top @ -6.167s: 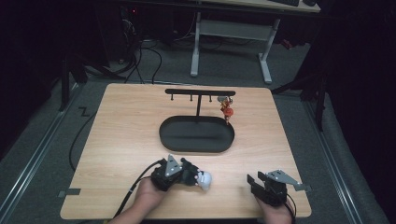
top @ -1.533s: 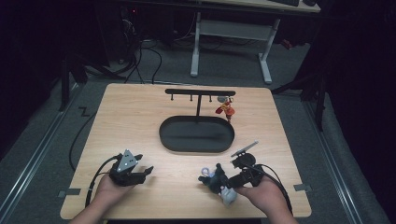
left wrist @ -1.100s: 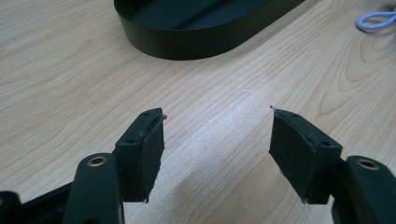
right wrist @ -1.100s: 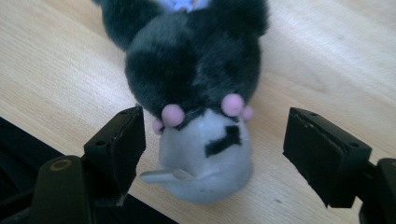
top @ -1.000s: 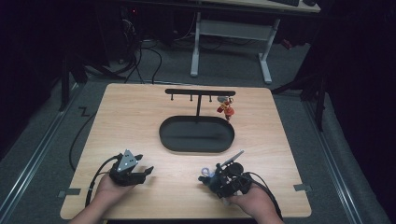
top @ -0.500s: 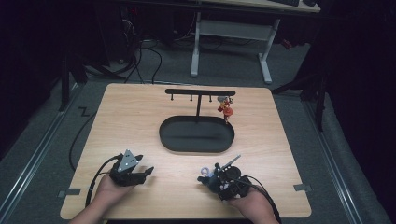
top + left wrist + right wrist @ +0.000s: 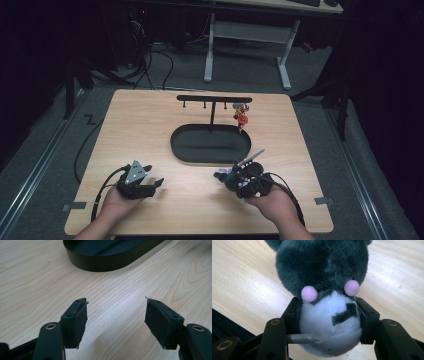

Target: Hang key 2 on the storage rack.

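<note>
My right gripper (image 7: pixel 227 179) is shut on a small grey and white plush toy (image 7: pixel 327 290) with two pink pompoms, held low over the table's front right; the toy (image 7: pixel 223 176) pokes out to the left of the hand. My left gripper (image 7: pixel 152 184) rests open at the front left with nothing between its pads (image 7: pixel 78 322). A black oval tray (image 7: pixel 210 143) lies mid-table, its near rim (image 7: pixel 100 263) ahead of the left jaws. Behind it stands a black hook rack (image 7: pixel 214 100) with a small red and orange figure (image 7: pixel 241 119) hanging at its right end.
The wooden table (image 7: pixel 140 130) has bare board on both sides of the tray. Cables trail from both grippers toward the front edge. A white desk frame (image 7: pixel 245 35) stands on the floor beyond the table.
The plush toy passed from the left gripper to the right one. Over the last second the right gripper with the toy has sunk and shifted slightly left; the left gripper stays still.
</note>
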{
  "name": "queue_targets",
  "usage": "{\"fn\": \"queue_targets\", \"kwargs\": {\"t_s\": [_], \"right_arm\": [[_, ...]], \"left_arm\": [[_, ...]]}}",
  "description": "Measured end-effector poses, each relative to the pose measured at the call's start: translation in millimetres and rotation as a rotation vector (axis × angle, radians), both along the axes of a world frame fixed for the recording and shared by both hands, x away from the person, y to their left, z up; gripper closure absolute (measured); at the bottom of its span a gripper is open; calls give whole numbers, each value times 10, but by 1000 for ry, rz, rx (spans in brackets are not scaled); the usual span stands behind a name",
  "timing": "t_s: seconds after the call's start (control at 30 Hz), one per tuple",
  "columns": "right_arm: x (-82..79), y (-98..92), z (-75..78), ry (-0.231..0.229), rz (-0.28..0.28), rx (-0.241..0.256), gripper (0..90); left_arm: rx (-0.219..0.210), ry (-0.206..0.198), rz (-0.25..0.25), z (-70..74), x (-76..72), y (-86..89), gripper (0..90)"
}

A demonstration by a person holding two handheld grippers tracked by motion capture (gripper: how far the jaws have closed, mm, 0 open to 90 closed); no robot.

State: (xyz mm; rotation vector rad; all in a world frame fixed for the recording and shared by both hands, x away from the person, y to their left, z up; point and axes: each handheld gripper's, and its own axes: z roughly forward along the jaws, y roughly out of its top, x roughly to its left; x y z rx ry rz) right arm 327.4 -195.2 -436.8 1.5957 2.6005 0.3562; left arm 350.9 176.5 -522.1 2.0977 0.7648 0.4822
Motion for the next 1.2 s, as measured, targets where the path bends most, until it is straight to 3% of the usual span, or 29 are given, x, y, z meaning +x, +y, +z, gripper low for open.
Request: {"fn": "queue_targets", "kwargs": {"t_s": [0.37, 0.87, 1.2], "right_arm": [[250, -44, 234, -19, -34, -5, 486], [558, -43, 504, -31, -58, 24, 485], [728, -36, 668, -49, -74, 10, 485]], "left_arm": [[0, 4, 7, 4, 7, 11, 346], [1, 4, 6, 11, 4, 25, 349], [3, -3, 6, 12, 7, 22, 343]]}}
